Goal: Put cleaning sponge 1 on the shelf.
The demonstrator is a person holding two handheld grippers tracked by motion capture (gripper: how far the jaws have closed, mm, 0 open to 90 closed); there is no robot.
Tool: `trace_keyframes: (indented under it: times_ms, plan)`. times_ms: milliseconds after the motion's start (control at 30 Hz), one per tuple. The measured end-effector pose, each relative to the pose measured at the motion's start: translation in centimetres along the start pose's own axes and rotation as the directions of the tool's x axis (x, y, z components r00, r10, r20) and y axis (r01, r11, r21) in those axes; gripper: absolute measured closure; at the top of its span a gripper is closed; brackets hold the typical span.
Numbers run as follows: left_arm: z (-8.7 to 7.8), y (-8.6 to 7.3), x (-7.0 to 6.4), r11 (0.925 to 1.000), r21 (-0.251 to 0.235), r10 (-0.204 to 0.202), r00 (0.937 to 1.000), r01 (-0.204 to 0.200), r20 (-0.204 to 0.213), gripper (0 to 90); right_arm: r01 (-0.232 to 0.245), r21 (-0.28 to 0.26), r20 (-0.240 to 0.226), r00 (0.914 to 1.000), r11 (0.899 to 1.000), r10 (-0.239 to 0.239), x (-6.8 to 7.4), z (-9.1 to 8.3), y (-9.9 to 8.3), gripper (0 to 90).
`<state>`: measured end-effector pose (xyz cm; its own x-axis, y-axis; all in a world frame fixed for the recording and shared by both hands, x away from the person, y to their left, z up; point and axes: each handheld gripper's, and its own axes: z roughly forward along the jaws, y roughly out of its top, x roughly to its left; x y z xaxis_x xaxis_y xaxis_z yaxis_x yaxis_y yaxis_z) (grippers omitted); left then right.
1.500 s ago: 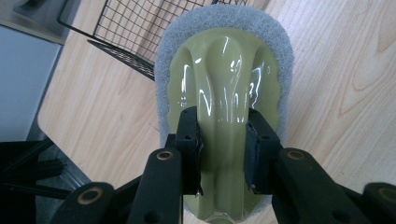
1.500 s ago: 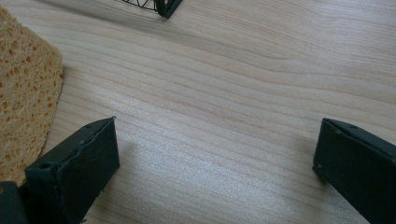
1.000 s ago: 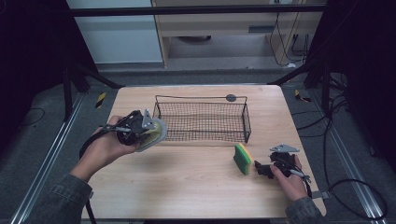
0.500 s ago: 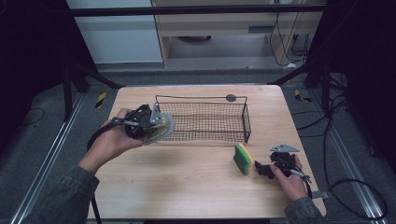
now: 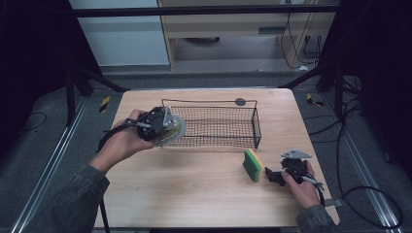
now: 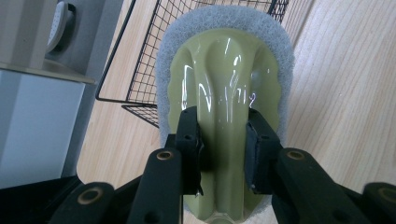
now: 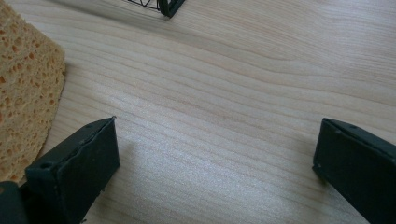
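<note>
Roughly halfway: left gripper (image 6: 222, 154) has its jaws clamped on the ridge of the green-handled scrubber (image 6: 224, 93), held w/ its pad at the left end of the wire basket (image 5: 214, 127), not dropped in yet. Sponge (image 5: 252, 165) on the table, near right. Right gripper (image 7: 215, 163) beside it, jaws wide, empty.

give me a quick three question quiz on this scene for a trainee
1. True or false: the left tongs are shut on the scrubber.
2. Which lies nearest the right tongs? A) the wire basket B) the sponge C) a cup
3. Fill in: the right tongs stand ____ over the table.

Key:
1. True; they clamp its green handle ridge.
2. B; it sits just beside them.
3. Open, with nothing between them.
</note>
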<state>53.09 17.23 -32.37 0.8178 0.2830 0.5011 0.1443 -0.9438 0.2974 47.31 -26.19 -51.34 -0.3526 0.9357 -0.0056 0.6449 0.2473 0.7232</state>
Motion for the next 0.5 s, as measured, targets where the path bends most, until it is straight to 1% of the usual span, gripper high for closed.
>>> trace_keyframes:
  times_ms: [100, 133, 200, 300, 500]
  plan:
    - [0.1, 0.2, 0.1, 0.9999, -0.004, 0.016, 0.9999, -0.016, 0.001, 70.6, -0.001, 0.002, -0.003, 1.0, 1.0, 0.001, 0.0, 0.0, 0.0, 0.5]
    - [0.1, 0.3, 0.2, 0.9995, -0.003, 0.031, 0.9995, -0.031, -0.01, 70.6, 0.0, 0.002, -0.003, 1.0, 1.0, 0.0, 0.0, 0.0, 0.0, 0.5]
    - [0.0, 0.4, 0.2, 0.9993, -0.001, 0.037, 0.9992, -0.037, -0.014, 70.6, 0.0, 0.002, -0.003, 1.0, 1.0, 0.0, 0.0, 0.0, 0.0, 0.5]
    - [-0.5, 0.6, 0.5, 0.9993, -0.021, 0.032, 0.9991, -0.032, -0.027, 70.6, 0.0, 0.002, -0.002, 1.0, 1.0, 0.0, 0.0, 0.0, 0.0, 0.5]
    - [-0.7, 0.7, 1.1, 0.9992, -0.019, 0.034, 0.9985, -0.035, -0.043, 70.6, 0.001, 0.001, -0.002, 1.0, 1.0, -0.001, 0.0, 0.0, 0.0, 0.5]
